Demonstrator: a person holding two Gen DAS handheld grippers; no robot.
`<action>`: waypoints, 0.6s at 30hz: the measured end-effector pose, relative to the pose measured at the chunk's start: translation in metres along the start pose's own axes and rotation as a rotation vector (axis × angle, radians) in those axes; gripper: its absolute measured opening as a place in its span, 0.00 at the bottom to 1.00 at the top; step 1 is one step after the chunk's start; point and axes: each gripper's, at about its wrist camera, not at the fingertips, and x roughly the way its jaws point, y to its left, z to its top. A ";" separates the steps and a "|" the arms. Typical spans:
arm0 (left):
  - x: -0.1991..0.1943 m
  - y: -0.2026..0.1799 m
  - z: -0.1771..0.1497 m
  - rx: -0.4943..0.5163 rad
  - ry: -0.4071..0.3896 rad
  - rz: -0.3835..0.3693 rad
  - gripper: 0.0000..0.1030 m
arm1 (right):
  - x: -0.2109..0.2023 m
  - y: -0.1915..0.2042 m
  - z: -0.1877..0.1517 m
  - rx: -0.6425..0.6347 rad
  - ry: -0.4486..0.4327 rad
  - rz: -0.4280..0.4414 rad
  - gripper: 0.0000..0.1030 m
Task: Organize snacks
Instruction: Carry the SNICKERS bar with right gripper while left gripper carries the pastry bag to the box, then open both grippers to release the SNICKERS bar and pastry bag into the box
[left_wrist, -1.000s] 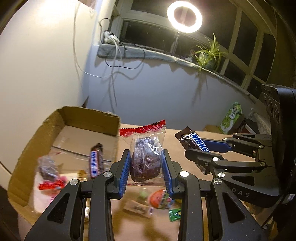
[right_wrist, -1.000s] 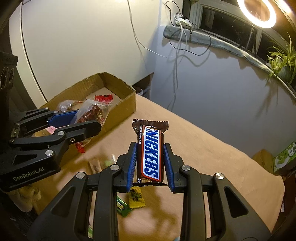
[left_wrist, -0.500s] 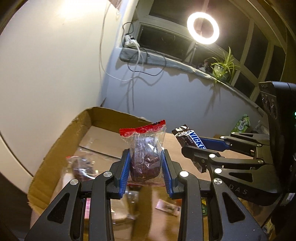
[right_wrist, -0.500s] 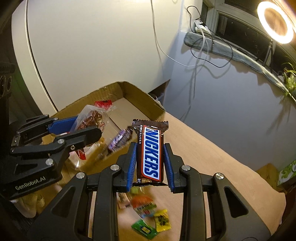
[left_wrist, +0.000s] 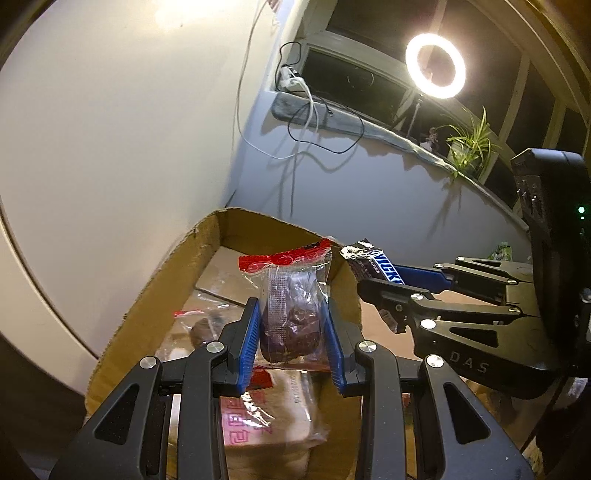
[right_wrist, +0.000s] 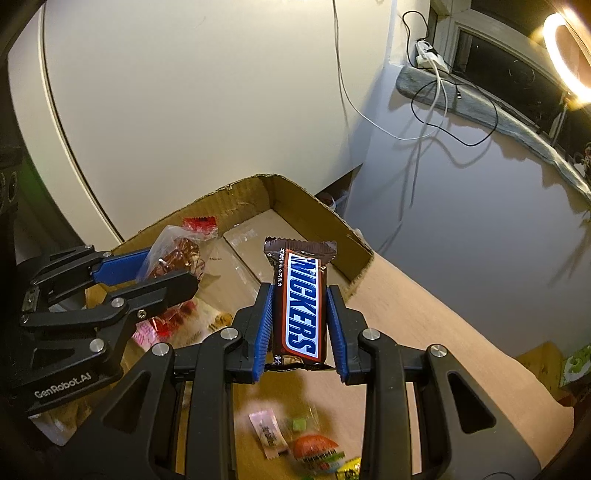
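Note:
My left gripper (left_wrist: 290, 321) is shut on a clear packet with a red top and a dark brown cake inside (left_wrist: 291, 306), held above the open cardboard box (left_wrist: 166, 280). It also shows in the right wrist view (right_wrist: 173, 258). My right gripper (right_wrist: 300, 325) is shut on a Snickers bar (right_wrist: 301, 302), upright, over the box's near right edge. The bar shows in the left wrist view (left_wrist: 373, 264) to the right of the packet. The box (right_wrist: 306, 206) holds several wrapped snacks.
Loose candies (right_wrist: 291, 439) lie on the brown table (right_wrist: 424, 332) below my right gripper. A white wall stands behind the box. A green packet (right_wrist: 576, 365) lies at the table's far right. A ring light (left_wrist: 436, 66) and a plant (left_wrist: 469, 144) stand on the windowsill.
Both grippers have moved left from over the table toward the box, each keeping its snack. The box now lies under the left gripper; the loose candies have slipped down the right view.

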 end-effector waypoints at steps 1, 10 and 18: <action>0.000 0.001 0.000 -0.003 -0.001 0.001 0.31 | 0.002 0.000 0.001 0.000 0.001 0.001 0.29; 0.005 0.012 0.006 -0.026 0.002 0.014 0.31 | 0.019 0.001 0.012 -0.002 0.018 0.014 0.29; 0.009 0.016 0.008 -0.034 0.011 0.044 0.31 | 0.033 0.006 0.018 -0.012 0.032 0.038 0.29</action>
